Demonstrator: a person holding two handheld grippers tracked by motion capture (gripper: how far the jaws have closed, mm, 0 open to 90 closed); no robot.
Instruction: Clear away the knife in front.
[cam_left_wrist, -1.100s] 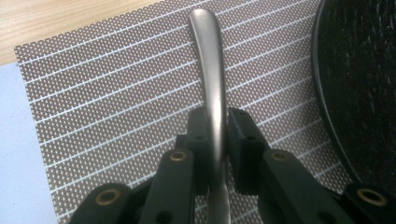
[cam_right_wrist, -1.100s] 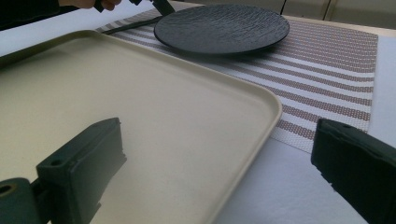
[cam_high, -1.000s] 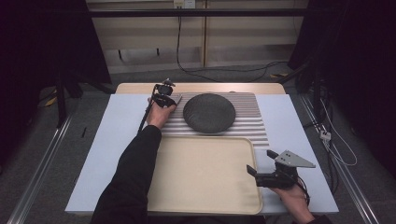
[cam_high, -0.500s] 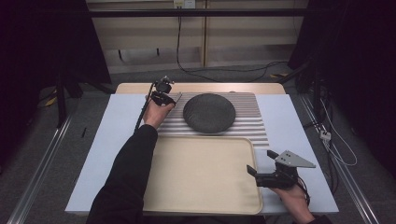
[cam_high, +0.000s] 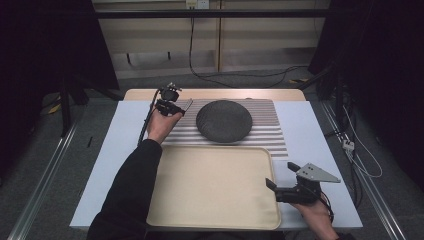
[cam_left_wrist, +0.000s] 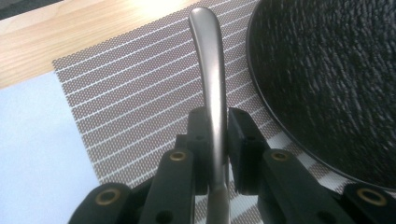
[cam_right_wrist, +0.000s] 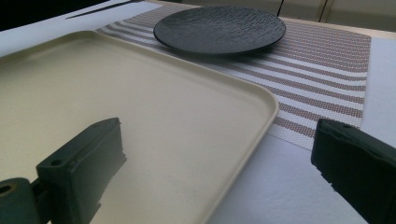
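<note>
Here the left tool (cam_left_wrist: 215, 140) clamps a metal utensil handle (cam_left_wrist: 210, 70), beside the dark plate (cam_left_wrist: 327, 79).

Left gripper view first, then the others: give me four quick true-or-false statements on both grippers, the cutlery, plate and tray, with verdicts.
1. The left gripper is shut on the slim silver metal cutlery handle. True.
2. The round black textured plate sits on the tray. False: it sits on the striped woven placemat.
3. The right gripper is open, at the tray's corner. True.
4. The beige rectangular plastic tray holds cutlery. False: nothing lies on it.
</note>
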